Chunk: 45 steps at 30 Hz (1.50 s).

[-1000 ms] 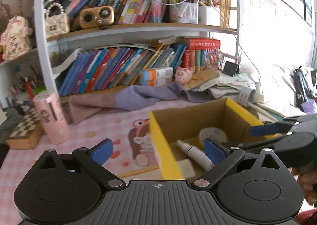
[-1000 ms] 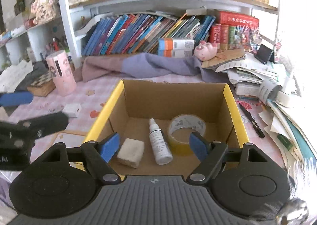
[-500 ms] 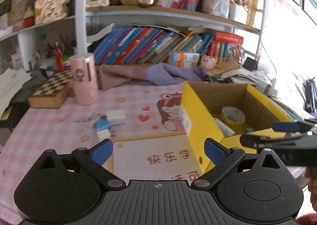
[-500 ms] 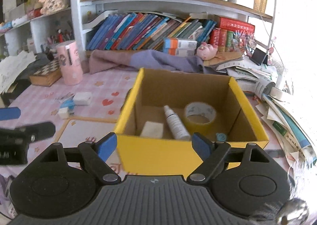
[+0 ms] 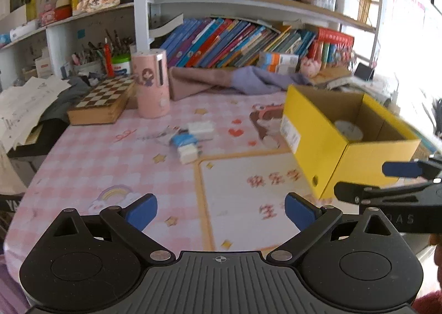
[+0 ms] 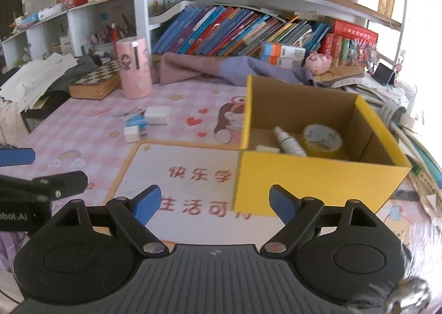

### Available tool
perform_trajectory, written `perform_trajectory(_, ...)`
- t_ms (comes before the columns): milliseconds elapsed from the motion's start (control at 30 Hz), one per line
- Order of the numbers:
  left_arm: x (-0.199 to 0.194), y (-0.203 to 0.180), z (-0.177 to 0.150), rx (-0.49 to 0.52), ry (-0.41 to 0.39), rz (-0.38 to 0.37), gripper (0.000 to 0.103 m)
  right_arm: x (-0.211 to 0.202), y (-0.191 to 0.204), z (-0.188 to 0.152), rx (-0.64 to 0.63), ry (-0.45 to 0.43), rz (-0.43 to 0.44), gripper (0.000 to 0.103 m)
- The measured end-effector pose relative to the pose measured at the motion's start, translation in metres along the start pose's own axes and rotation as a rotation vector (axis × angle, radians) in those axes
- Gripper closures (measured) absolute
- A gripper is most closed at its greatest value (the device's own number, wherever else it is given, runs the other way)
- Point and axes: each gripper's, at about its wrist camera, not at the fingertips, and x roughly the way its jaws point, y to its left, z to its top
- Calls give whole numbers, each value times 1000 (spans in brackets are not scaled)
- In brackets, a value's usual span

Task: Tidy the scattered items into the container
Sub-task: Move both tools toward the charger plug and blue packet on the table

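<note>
A yellow cardboard box [image 6: 317,175] stands on the pink desk mat, open at the top. In it lie a white spray bottle [image 6: 288,142], a roll of tape [image 6: 321,137] and a white block [image 6: 266,148]. Left of the box, a small heap lies on the mat: a white packet [image 5: 200,128], a blue-and-white item [image 5: 183,140] and a white eraser [image 5: 188,153]. My left gripper [image 5: 221,210] hovers open and empty over the mat, short of the heap. My right gripper [image 6: 215,203] is open and empty in front of the box's near left corner.
A pink cylinder [image 5: 150,84] and a chessboard box [image 5: 102,101] stand at the back left. A purple cloth [image 5: 226,81] lies before the bookshelf. Stacked papers [image 6: 386,98] crowd the right of the box.
Both grippers have drawn back from over the box and shifted left. The box now sits ahead and to the right, and the heap has come into view. The right jaws stand slightly wider.
</note>
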Motion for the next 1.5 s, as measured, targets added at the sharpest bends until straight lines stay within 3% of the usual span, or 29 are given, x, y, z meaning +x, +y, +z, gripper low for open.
perform_trajectory(367,-14,35,-16,-33,21,37,3,3,48,-6,-53,54,41,16)
perform_trajectory(767,-5,56,-20,-85,51,47,2,16,70,0,-104,83,77,16)
perform_trajectory(1500,66,70,27,-99,69,101,2,97,58,59,-99,81,100,16)
